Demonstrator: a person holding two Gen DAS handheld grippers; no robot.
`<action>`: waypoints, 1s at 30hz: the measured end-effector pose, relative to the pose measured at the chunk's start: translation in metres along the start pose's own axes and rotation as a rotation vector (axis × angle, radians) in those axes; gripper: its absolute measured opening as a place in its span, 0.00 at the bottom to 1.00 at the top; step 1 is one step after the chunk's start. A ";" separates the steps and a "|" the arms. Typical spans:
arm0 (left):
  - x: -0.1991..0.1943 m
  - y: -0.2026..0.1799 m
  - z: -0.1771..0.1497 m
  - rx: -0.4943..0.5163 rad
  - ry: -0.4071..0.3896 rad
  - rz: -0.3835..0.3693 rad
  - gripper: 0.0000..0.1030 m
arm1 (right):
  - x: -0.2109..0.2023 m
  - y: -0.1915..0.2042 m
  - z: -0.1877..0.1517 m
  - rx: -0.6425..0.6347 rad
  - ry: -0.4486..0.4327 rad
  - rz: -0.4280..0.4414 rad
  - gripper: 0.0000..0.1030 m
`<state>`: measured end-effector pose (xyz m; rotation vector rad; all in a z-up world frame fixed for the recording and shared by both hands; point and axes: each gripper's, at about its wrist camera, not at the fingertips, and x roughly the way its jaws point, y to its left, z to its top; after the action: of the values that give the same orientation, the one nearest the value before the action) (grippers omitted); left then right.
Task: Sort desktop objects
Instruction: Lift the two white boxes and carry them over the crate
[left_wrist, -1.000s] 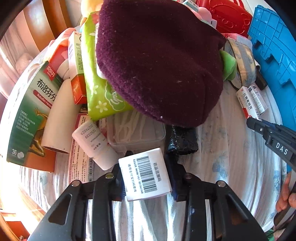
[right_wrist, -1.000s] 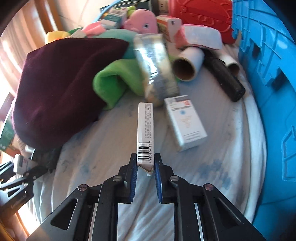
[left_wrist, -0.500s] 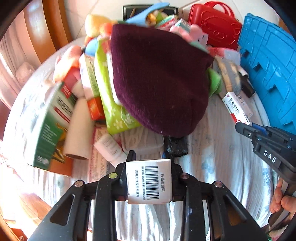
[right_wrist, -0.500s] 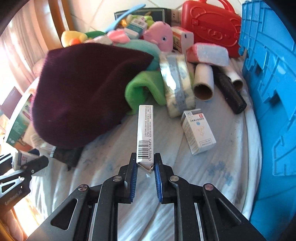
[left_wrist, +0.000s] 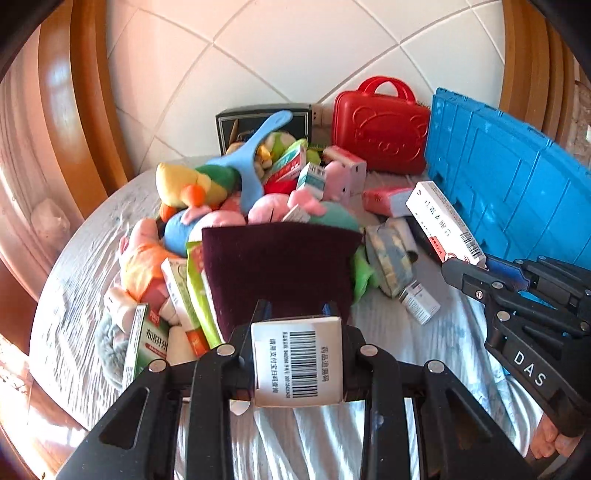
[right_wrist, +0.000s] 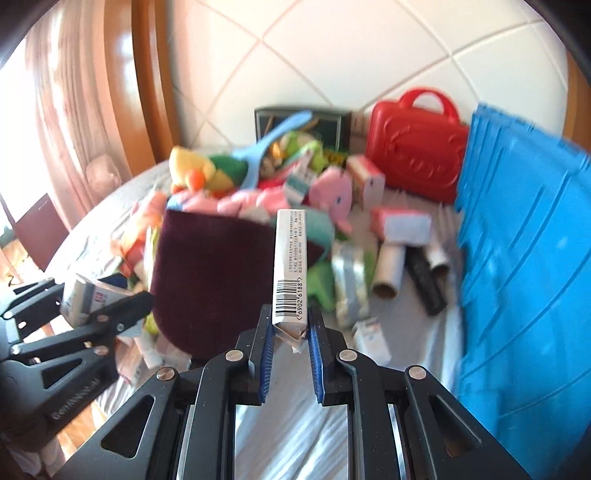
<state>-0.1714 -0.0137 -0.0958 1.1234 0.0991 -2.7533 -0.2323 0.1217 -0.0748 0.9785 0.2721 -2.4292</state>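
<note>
white barcoded box (left_wrist: 297, 360), long carton (right_wrist: 290, 267), both clamped aloft

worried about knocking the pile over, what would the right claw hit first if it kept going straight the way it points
Probably the dark red hat. The right claw is shut on a long thin box that sticks out ahead, and the box's far end lines up with the hat's top edge and the teal toy behind. Depth is unclear.

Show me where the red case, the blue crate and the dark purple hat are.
red case (left_wrist: 380, 142): left wrist view, embossed front.
blue crate (left_wrist: 509, 177): left wrist view, ribbed side wall.
dark purple hat (right_wrist: 214, 273): right wrist view, front of the fabric.
</note>
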 end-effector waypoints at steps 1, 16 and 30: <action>-0.008 -0.002 0.003 0.006 -0.019 -0.006 0.28 | -0.012 0.001 0.004 -0.002 -0.022 -0.007 0.17; -0.080 -0.107 0.076 0.178 -0.281 -0.230 0.28 | -0.162 -0.055 0.035 0.104 -0.306 -0.263 0.17; -0.099 -0.262 0.117 0.401 -0.314 -0.459 0.28 | -0.230 -0.182 0.011 0.330 -0.321 -0.581 0.17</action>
<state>-0.2292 0.2426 0.0570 0.7987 -0.2823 -3.4372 -0.1925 0.3603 0.0926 0.6788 0.0391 -3.1923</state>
